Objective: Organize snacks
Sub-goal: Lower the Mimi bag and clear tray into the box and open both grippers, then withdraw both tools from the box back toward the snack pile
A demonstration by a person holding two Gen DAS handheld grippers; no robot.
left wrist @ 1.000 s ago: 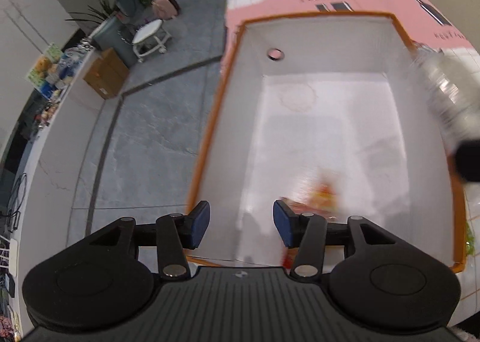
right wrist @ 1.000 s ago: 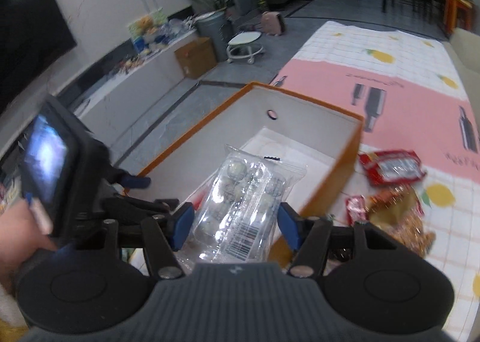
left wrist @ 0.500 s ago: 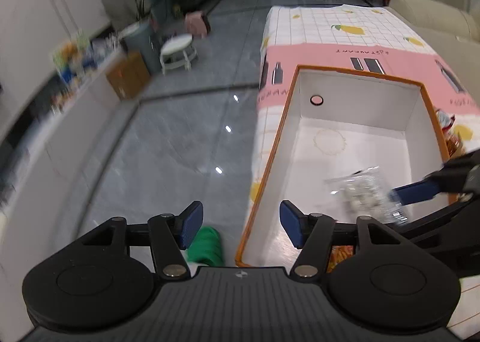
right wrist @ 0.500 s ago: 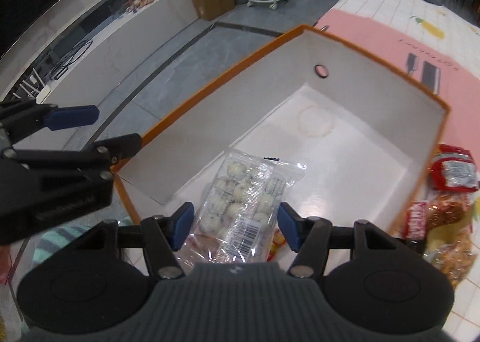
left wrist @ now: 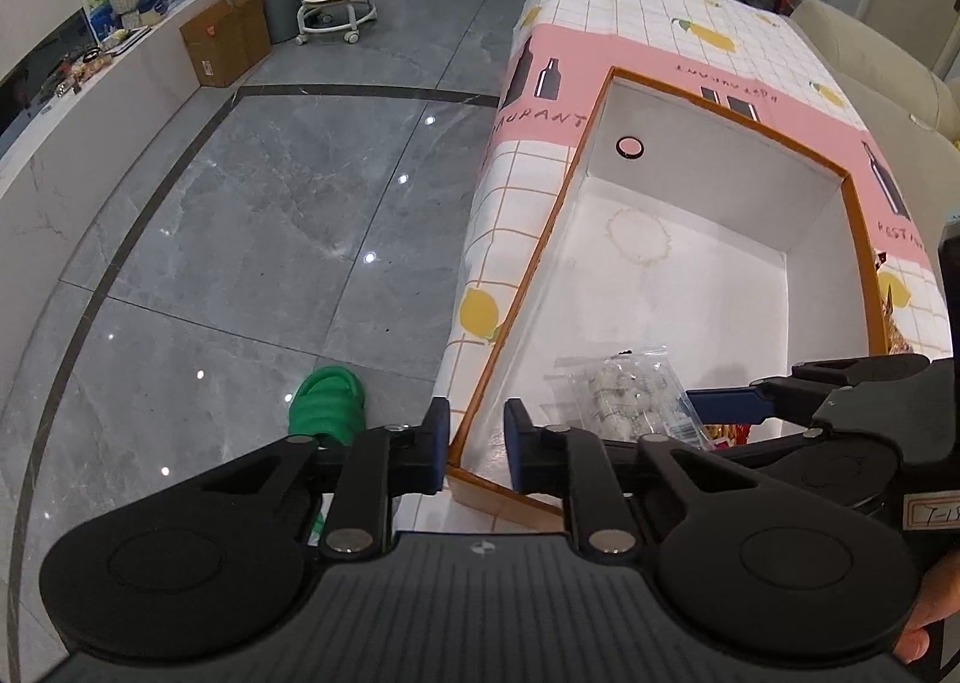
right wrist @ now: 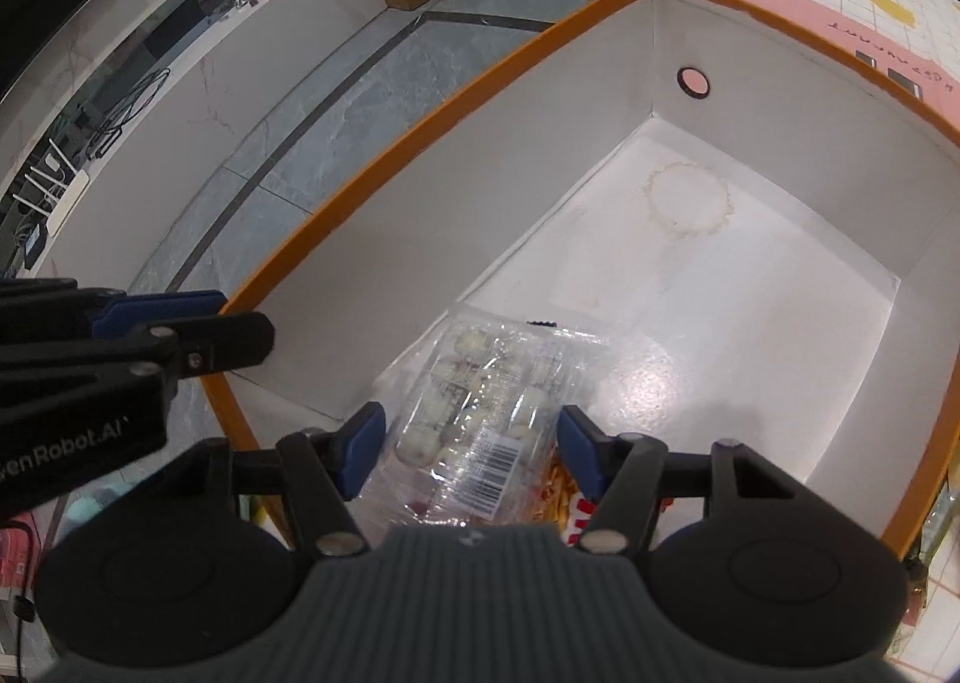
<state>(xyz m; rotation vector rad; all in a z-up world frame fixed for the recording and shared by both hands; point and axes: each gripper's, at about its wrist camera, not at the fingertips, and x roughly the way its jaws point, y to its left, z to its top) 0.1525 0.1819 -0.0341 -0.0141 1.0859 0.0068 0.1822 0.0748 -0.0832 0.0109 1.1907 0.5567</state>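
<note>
A clear packet of round white sweets (right wrist: 474,413) lies between the open fingers of my right gripper (right wrist: 468,446), low inside the orange-rimmed white box (right wrist: 420,155); I cannot tell whether the pads touch it. A red and yellow snack bag (right wrist: 561,494) lies under it on the box floor. In the left wrist view the packet (left wrist: 630,392) and the right gripper's blue finger (left wrist: 729,404) show inside the box (left wrist: 540,257). My left gripper (left wrist: 476,443) is nearly closed and empty, over the box's near left corner.
The box stands on a table with a pink and white checked cloth (left wrist: 654,47). More snack packets (right wrist: 936,521) lie outside the box's right wall. Grey tiled floor with a green slipper (left wrist: 327,401) lies left of the table.
My right gripper has lowered the packet deeper into the box. My left gripper has drawn back to the box's near left corner and its fingers have come closer together.
</note>
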